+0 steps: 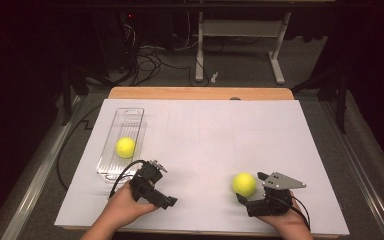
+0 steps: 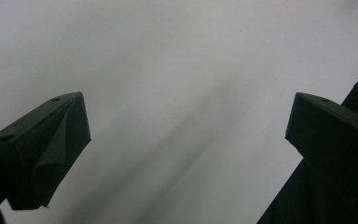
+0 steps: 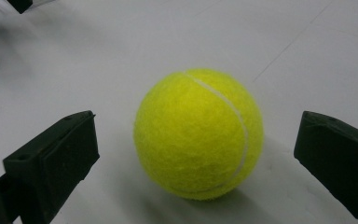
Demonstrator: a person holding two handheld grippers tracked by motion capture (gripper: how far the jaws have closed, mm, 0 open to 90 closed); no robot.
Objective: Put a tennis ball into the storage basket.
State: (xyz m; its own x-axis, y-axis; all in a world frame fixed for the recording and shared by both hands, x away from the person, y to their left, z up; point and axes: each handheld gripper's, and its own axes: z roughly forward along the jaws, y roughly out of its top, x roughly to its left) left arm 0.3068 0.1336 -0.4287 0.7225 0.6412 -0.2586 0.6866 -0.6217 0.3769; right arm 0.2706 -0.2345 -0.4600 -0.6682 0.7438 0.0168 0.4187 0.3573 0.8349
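A yellow tennis ball rests on the white table sheet near the front right. My right gripper stands open just behind it, its jaws to either side of the ball without touching. A second yellow tennis ball lies inside a clear plastic tray at the left. My left gripper sits low at the front left, just right of the tray's near end, open with only bare white sheet between its jaws.
The white sheet covers a wooden table whose far edge shows. Beyond it are a floor with cables and a white desk frame. Dark stands flank the table.
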